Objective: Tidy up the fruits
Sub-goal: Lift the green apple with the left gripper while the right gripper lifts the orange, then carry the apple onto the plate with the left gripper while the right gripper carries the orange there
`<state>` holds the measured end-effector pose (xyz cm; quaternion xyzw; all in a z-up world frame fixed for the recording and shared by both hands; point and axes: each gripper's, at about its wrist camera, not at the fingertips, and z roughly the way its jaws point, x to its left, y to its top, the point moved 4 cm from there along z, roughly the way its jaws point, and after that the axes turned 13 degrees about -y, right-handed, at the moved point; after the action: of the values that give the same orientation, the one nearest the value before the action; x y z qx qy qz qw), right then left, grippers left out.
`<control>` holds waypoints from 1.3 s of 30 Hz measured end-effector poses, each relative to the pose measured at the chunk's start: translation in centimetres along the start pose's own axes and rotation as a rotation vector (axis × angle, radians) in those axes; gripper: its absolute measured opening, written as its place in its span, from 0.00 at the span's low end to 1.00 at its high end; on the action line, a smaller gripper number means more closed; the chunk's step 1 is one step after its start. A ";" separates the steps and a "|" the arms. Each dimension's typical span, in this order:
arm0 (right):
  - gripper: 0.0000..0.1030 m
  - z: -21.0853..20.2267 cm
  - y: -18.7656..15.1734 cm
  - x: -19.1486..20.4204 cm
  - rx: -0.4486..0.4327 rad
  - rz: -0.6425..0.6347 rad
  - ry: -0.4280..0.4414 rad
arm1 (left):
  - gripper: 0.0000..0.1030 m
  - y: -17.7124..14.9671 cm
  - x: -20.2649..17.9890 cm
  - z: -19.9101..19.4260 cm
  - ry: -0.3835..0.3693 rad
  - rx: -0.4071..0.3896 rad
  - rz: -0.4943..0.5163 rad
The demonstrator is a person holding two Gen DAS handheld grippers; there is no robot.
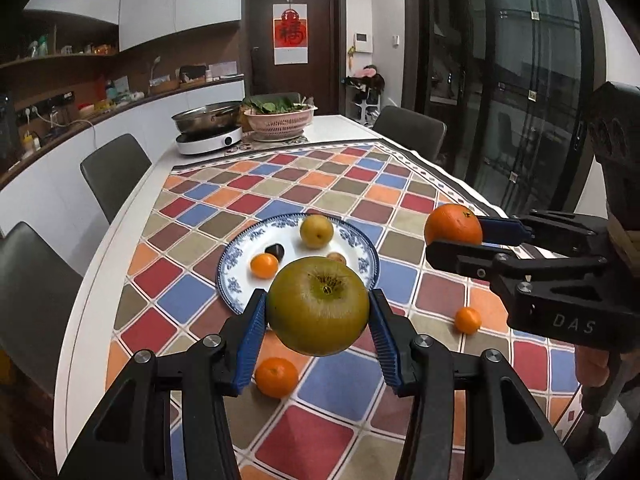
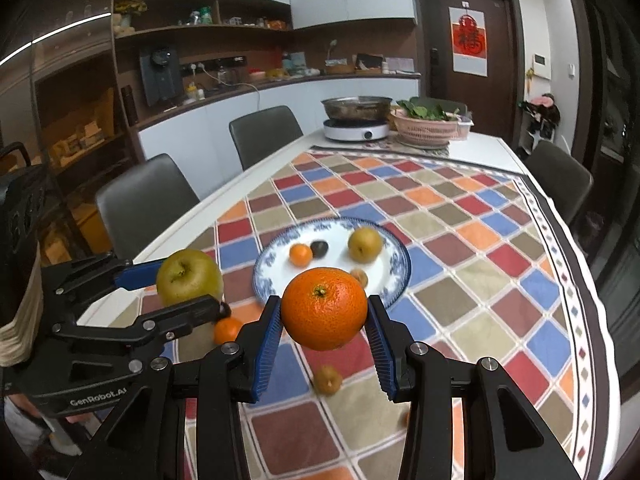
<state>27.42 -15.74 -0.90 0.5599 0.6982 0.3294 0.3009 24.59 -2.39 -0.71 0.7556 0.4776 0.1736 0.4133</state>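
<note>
Left gripper (image 1: pixel 318 312) pinching green pear (image 1: pixel 318 306), right gripper (image 2: pixel 324 314) pinching orange (image 2: pixel 324 308); blue-rimmed plate (image 1: pixel 240 248) lies just beyond both, below, left nearer.

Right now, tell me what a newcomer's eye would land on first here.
Two fruits held in the air: the left gripper clamps a big green pear, and the right gripper clamps a bright orange. Behind them, a blue-and-white plate with small fruits sits on the colourful checked tablecloth.
</note>
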 end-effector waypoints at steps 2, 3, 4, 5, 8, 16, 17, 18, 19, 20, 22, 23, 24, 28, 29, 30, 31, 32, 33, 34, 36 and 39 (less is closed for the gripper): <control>0.41 0.2 0.6 0.0 -0.007 -0.006 0.000 | 0.48 0.6 0.4 0.1 0.013 -0.004 0.007; 0.41 0.4 1.0 0.1 -0.008 -0.013 -0.002 | 0.48 0.7 0.5 0.2 0.017 -0.005 0.011; 0.41 0.6 1.3 0.2 -0.009 -0.017 0.002 | 0.48 1.0 0.7 0.3 0.021 -0.005 0.015; 0.41 0.8 1.5 0.3 -0.008 -0.022 0.004 | 0.48 1.1 0.9 0.4 0.019 -0.004 0.013; 0.41 1.7 2.2 0.5 0.005 -0.045 0.012 | 0.48 1.6 1.8 1.0 0.016 0.003 -0.003; 0.41 5.3 3.6 0.9 0.065 -0.074 0.038 | 0.48 2.9 4.0 3.0 0.019 0.026 -0.005; 0.41 6.0 3.8 0.9 0.081 -0.071 0.044 | 0.48 3.0 4.4 3.4 0.015 0.030 -0.007; 0.41 6.5 3.9 1.0 0.095 -0.070 0.047 | 0.48 3.1 4.8 3.8 0.014 0.035 -0.011; 0.41 7.0 3.9 1.0 0.108 -0.071 0.048 | 0.48 3.2 5.2 4.3 0.010 0.041 -0.013; 0.41 7.4 3.9 1.1 0.118 -0.072 0.050 | 0.48 3.3 5.6 4.6 0.007 0.044 -0.015; 0.41 8.6 4.0 1.3 0.143 -0.078 0.053 | 0.48 3.4 6.4 5.6 -0.004 0.058 -0.025; 0.41 9.2 4.1 1.3 0.153 -0.081 0.054 | 0.48 3.4 6.8 6.0 -0.010 0.064 -0.030; 0.41 9.7 4.2 1.4 0.161 -0.085 0.054 | 0.48 3.4 7.3 6.6 -0.015 0.075 -0.037; 0.41 12.0 4.5 1.6 0.194 -0.090 0.048 | 0.48 3.2 8.6 8.4 -0.029 0.110 -0.056; 0.41 12.5 4.6 1.6 0.200 -0.091 0.046 | 0.48 3.2 8.9 8.8 -0.032 0.117 -0.060; 0.41 13.2 4.6 1.6 0.211 -0.093 0.046 | 0.48 3.0 9.2 9.4 -0.035 0.130 -0.063; 0.41 13.8 4.6 1.6 0.218 -0.094 0.047 | 0.48 2.9 9.5 9.8 -0.037 0.140 -0.064; 0.41 14.4 4.5 1.6 0.227 -0.096 0.048 | 0.48 2.9 9.7 10.2 -0.039 0.146 -0.065; 0.41 14.9 4.5 1.7 0.235 -0.098 0.048 | 0.48 2.7 9.9 10.6 -0.039 0.155 -0.066; 0.41 15.4 4.4 1.7 0.242 -0.099 0.049 | 0.48 2.6 10.1 11.0 -0.042 0.165 -0.067; 0.41 16.4 4.3 1.7 0.258 -0.101 0.051 | 0.48 2.3 10.5 11.8 -0.045 0.182 -0.073; 0.41 17.9 4.1 1.7 0.278 -0.108 0.048 | 0.48 1.7 10.9 13.0 -0.041 0.215 -0.077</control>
<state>43.58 -11.26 -8.51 0.5497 0.7732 0.2262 0.2208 39.39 0.72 -8.53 0.7801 0.5136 0.0901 0.3457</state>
